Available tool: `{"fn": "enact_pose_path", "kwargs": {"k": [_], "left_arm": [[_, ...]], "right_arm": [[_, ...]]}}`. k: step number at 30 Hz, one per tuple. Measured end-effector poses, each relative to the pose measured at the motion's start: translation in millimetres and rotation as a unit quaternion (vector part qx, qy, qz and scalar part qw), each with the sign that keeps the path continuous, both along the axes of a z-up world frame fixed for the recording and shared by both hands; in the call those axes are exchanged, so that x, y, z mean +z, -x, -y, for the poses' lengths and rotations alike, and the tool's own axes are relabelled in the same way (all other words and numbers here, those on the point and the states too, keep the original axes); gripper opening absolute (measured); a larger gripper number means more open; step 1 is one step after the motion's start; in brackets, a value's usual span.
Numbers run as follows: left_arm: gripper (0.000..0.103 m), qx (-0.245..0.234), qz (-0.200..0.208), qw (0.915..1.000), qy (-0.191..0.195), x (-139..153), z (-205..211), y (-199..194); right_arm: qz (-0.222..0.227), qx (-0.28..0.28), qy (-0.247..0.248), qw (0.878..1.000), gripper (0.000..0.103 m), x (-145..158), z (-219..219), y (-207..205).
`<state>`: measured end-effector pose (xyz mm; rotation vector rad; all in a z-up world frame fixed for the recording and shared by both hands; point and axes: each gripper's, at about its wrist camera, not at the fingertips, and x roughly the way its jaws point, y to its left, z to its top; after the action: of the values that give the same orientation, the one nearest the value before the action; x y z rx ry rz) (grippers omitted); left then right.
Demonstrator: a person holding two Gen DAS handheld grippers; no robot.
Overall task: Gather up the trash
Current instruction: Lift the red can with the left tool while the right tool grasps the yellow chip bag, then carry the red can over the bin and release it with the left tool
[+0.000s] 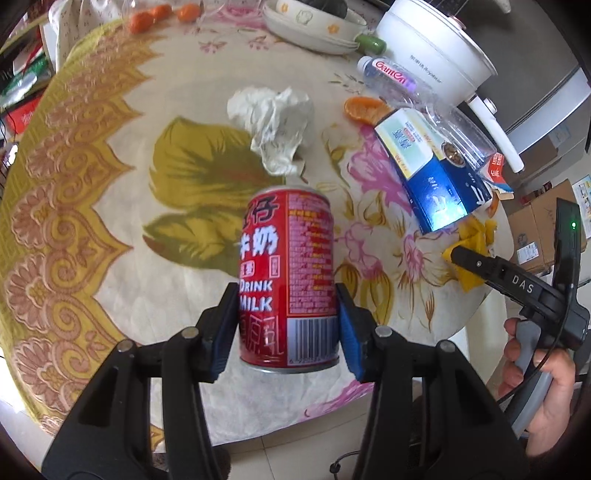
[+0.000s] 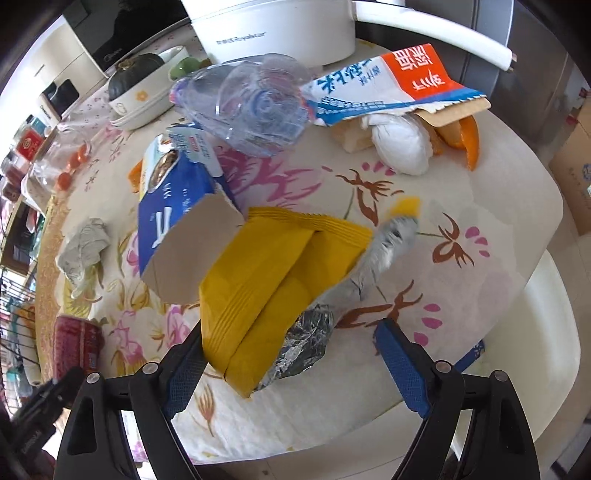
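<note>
My left gripper is shut on a red milk can and holds it over the near edge of the flowered table. The can also shows at the far left of the right wrist view. My right gripper is open over the table edge, and a yellow foil wrapper lies between its jaws, against the left blue pad. It shows from outside in the left wrist view. A crumpled white tissue lies behind the can.
A blue carton, a crushed clear bottle, a torn blue-and-orange pack, a white wad and orange peel lie around. A white cooker and stacked dishes stand behind. Cardboard boxes sit on the floor.
</note>
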<state>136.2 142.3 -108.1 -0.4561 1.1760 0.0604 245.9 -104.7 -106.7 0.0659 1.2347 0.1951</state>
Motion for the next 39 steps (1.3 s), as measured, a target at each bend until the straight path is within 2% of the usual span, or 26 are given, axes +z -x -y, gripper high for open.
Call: {"fn": "enact_pose_path", "kwargs": {"k": [3,5,6,7,8,14,27,39], "left_arm": [[0.052,0.008,-0.002,0.9999,0.014,-1.8,-2.9,-0.7],[0.051,0.009,-0.003,0.9998,0.015,-1.7,-2.2,-0.4],[0.051,0.01,-0.002,0.9998,0.016,-1.7,-1.8,-0.1],[0.051,0.009,-0.001,0.9998,0.019,-1.8,-0.7,0.2],[0.051,0.007,0.0,0.9997,0.024,-1.6,0.3,0.3],[0.051,-0.003,0.021,0.9994,0.029,10.7,7.1,2.1],[0.051,-0.01,0.049,0.9977,0.046,27.0,23.2,6.2],[0.051,-0.063,0.069,0.9945,0.047,40.9,72.3,0.9]], "right_arm": [[0.002,0.007,0.003,1.0,0.069,1.9,1.7,0.6],[0.003,0.017,0.001,1.0,0.05,2.9,3.6,1.7],[0.002,0.02,-0.003,1.0,0.045,3.2,4.7,1.8],[-0.002,0.023,-0.01,1.0,0.035,3.5,6.2,1.7],[-0.004,0.025,-0.015,1.0,0.032,4.3,8.1,1.5],[0.013,0.034,-0.016,0.999,0.027,20.1,19.9,8.6],[0.047,0.045,-0.04,0.997,0.027,62.3,57.7,31.7],[0.065,0.032,-0.046,0.996,0.027,80.5,102.5,51.9]]}}
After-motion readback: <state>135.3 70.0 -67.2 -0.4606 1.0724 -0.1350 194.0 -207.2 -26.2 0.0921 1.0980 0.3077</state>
